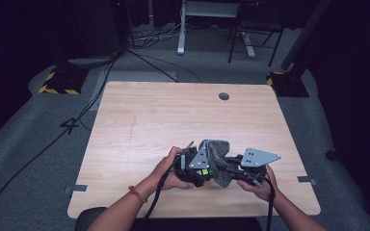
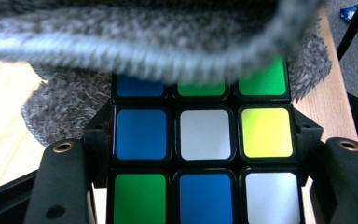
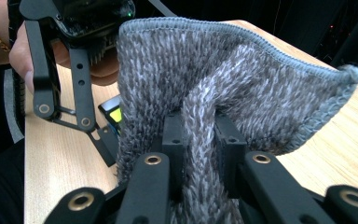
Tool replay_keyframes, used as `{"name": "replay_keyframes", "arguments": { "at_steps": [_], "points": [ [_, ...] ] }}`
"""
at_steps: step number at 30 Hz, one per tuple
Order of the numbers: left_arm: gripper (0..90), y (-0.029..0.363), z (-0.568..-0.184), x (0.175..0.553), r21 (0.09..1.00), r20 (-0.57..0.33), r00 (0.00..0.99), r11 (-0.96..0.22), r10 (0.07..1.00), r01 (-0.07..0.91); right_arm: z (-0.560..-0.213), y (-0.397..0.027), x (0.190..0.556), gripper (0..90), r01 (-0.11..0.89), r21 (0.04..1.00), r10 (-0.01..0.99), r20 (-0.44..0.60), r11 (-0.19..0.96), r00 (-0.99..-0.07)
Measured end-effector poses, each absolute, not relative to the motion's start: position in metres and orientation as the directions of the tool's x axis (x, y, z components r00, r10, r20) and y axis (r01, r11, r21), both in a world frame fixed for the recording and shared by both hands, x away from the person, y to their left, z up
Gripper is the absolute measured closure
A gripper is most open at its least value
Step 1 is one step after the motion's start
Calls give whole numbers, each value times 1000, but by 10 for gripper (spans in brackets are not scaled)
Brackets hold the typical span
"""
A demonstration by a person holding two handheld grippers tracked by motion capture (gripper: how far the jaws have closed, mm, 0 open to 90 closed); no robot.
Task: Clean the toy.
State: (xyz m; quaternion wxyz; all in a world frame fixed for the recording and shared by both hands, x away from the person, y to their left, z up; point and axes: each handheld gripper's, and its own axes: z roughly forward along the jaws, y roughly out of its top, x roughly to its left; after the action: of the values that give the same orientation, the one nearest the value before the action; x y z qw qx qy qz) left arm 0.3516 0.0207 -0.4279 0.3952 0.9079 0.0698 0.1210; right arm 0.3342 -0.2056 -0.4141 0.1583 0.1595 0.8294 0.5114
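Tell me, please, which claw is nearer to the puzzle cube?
Left. The left claw is shut on the puzzle cube; the right claw pinches the grey cloth beside it.

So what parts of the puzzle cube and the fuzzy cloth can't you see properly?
- Left gripper view: the puzzle cube has its top row half covered by the blurred grey cloth; its bottom row is cut off by the edge.
- Right gripper view: the cloth hides nearly all of the cube.
- High view: the cube's stickers are too small to tell apart, tucked among both grippers.

The far tabletop (image 1: 173,115) lies open; the grey cloth (image 1: 218,154) covers the cube (image 2: 205,135).
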Motion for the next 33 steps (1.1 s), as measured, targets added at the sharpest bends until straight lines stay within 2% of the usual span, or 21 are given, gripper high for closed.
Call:
{"name": "replay_keyframes", "arguments": {
  "at_steps": [14, 22, 33],
  "points": [
    [332, 29, -422, 350, 765, 181, 958, -643, 223, 5, -430, -210, 348, 779, 167, 860, 435, -69, 482, -898],
    [330, 22, -426, 348, 740, 198, 956, -673, 217, -1, -414, -204, 332, 782, 87, 883, 411, -125, 460, -903],
    [329, 11, -438, 349, 702, 198, 955, -712, 220, 18, -413, -199, 332, 780, 97, 882, 401, -109, 460, -909]
  ]
}}
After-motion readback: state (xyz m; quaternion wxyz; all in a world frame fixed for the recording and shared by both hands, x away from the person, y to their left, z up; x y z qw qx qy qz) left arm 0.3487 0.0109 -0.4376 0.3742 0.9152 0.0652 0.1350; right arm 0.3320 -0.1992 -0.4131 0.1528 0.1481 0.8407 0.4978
